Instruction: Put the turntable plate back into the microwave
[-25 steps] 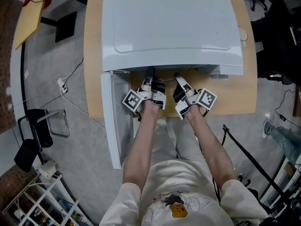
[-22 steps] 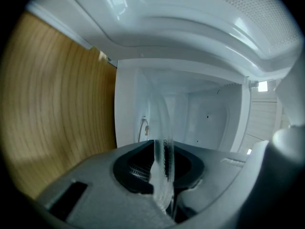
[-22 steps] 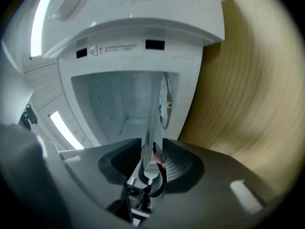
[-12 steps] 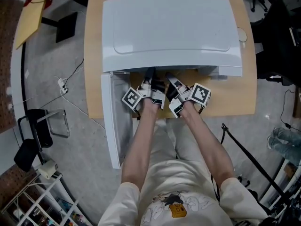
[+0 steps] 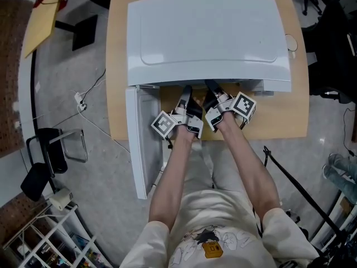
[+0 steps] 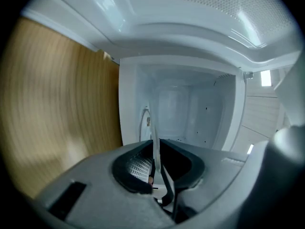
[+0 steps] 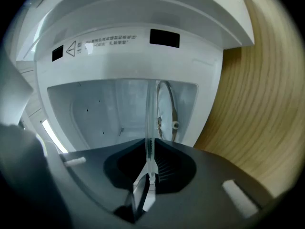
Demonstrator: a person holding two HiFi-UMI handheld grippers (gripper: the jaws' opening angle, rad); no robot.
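The left claw [image 6: 155,149] is clamped on the rim of the turntable plate [image 6: 153,123]. The plate shows edge-on as a thin glass line at the mouth of the open microwave [image 5: 206,32], reaching into the cavity. The right claw [image 7: 148,159] is closing on the plate's rim, its pads against the glass. A second ago it stood wide open and further right. Now both claws sit close together, further under the microwave's front edge. The door [image 5: 136,144] hangs open at the left, past the counter [image 5: 279,119] edge.
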